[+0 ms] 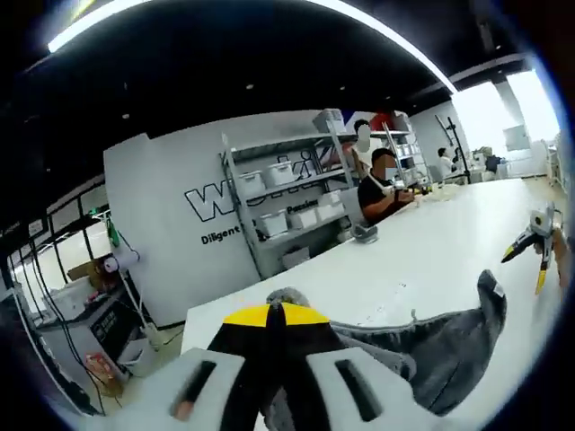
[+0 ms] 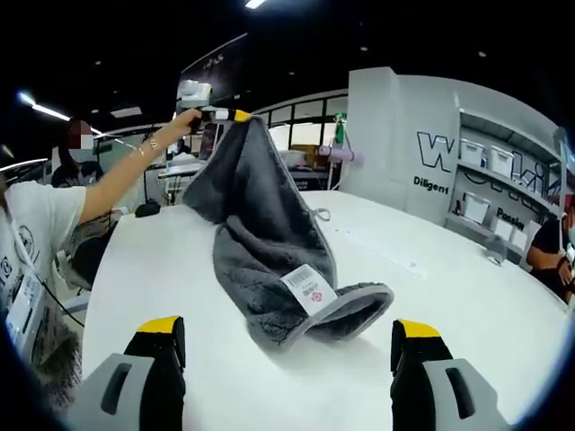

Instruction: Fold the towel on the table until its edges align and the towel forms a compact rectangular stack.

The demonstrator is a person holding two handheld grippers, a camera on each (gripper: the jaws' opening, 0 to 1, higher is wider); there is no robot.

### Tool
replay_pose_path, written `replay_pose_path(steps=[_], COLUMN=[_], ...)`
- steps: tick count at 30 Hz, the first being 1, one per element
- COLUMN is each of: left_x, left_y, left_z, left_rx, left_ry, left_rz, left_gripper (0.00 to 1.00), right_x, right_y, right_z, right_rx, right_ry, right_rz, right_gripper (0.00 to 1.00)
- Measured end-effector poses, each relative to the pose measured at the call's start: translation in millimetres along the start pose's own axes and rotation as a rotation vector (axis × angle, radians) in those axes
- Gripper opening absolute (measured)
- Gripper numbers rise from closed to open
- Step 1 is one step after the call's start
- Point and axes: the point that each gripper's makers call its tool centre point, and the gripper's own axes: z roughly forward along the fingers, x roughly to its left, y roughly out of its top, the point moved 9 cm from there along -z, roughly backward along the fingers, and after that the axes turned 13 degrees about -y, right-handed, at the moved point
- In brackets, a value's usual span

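Barely started: L gripper [image 2: 235, 115] pinching grey towel [image 2: 269, 242] corner, lifted off white table [image 2: 467, 296]; rest heaped, no fold yet. R gripper [image 2: 287, 346] jaws spread, empty, near towel.

1. The left gripper [image 1: 274, 316] rises from the bottom edge, its yellow-tipped jaws closed together on a corner of the grey towel [image 1: 440, 350].
2. The towel trails right across the white table [image 1: 422, 260].
3. The right gripper [image 1: 536, 241] hangs at the far right, jaws spread.
4. Behind, a shelving unit [image 1: 287, 202] holds white bins.
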Motion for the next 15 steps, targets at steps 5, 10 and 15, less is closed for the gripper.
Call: replay_pose_path(steps=[5,10,15], left_x=[14.8,30.0,48.0], left_y=[-9.7,-26.0,-50.1], left_z=[23.1,41.9,61.4], left_rx=[0.067,0.062,0.084], left_ry=[0.024,0.049,0.112], left_rz=[0.010,-0.066,-0.134], left_gripper=[0.04,0.04,0.04], right_x=[0.3,1.7,0.7], right_y=[-1.0,-0.1,0.0], right_z=[1.0,0.5,0.5], right_rx=[0.007,0.011,0.009], right_ry=[0.001,-0.003,-0.004], right_rz=[-0.003,-0.015,-0.014], right_gripper=[0.99,0.99,0.99])
